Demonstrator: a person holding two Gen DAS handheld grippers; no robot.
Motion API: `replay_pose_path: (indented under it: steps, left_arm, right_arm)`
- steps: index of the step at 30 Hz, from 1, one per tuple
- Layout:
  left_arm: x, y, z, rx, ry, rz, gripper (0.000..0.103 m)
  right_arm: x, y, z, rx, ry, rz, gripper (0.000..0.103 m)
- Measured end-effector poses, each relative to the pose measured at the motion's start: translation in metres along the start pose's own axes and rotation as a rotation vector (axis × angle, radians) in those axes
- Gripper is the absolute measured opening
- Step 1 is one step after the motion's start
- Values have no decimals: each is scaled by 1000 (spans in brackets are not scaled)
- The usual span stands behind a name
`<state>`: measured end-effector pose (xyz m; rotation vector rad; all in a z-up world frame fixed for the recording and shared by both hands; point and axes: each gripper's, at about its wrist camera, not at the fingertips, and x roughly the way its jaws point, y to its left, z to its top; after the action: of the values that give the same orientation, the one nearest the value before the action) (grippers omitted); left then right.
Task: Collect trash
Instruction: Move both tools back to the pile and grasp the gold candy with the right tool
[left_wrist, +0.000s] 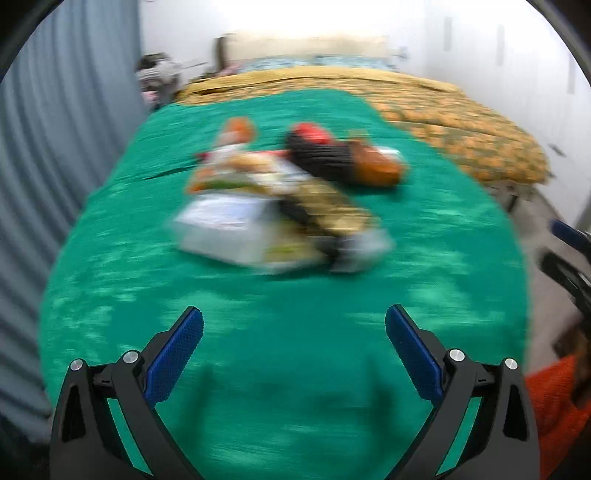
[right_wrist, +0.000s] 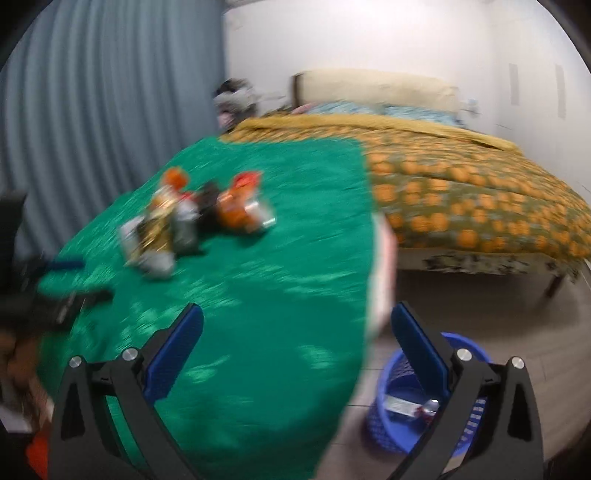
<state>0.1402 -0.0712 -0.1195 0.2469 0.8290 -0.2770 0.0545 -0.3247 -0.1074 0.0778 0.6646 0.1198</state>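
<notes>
Your blue perforated plastic basket (right_wrist: 406, 406) is sitting on the floor beside the green-covered table (right_wrist: 258, 295), holding a flat wrapper and a small can-like piece, partly hidden behind your right gripper (right_wrist: 297, 332). That gripper's jaws are standing wide with nothing between them, and your left gripper (left_wrist: 294, 334) is gaping empty too. The blurred heap of wrappers and packets (left_wrist: 280, 199) is lying mid-table, too smeared to sort out.

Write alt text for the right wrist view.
The open, empty right gripper hangs over a green cloth bearing a blurred pile of wrappers. A blue basket holding some trash stands on the floor at lower right, beyond it a bed.
</notes>
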Motion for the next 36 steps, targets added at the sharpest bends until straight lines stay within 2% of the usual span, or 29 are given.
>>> replay_pose_path:
  steps: [3, 6, 9, 13, 15, 16, 17, 19, 24, 26, 28, 34, 36]
  left_arm:
    - [9, 42, -2, -52, 13, 57, 98]
    - [21, 64, -6, -72, 53, 58, 98]
    - [35, 73, -13, -46, 89, 70, 98]
    - [38, 82, -17, -86, 93, 22, 97]
    - [40, 89, -19, -124, 103, -15, 98]
    - [41, 90, -18, -128, 101, -25, 98]
    - [44, 86, -16, -124, 101, -21, 98]
    - [43, 84, -17, -120, 100, -14, 97]
    - [42, 82, -18, -122, 100, -15, 98]
    - [42, 82, -17, -122, 100, -15, 98]
    - [42, 83, -18, -122, 100, -15, 98]
    - [42, 83, -18, -122, 100, -15, 98]
    - [43, 83, -17, -122, 100, -15, 98]
  right_arm:
    - [13, 26, 6, -61, 30, 54, 99]
    - [32, 46, 20, -122, 72, 111, 99]
    - [55, 66, 37, -143, 118, 205, 98]
    - [96, 82, 57, -111, 198, 281, 98]
    - [114, 86, 64, -79, 232, 301, 94]
    - [120, 88, 66, -68, 247, 307, 88]
    - [127, 90, 67, -61, 263, 314, 80]
    - [136, 96, 69, -67, 286, 314, 72]
    - [143, 109, 70, -81, 292, 307, 70]
    - [141, 113, 69, -86, 296, 315, 54]
    - [134, 113, 67, -99, 290, 307, 47]
    - [110, 98, 58, -72, 258, 282, 46]
    - [95, 86, 55, -49, 239, 241, 46]
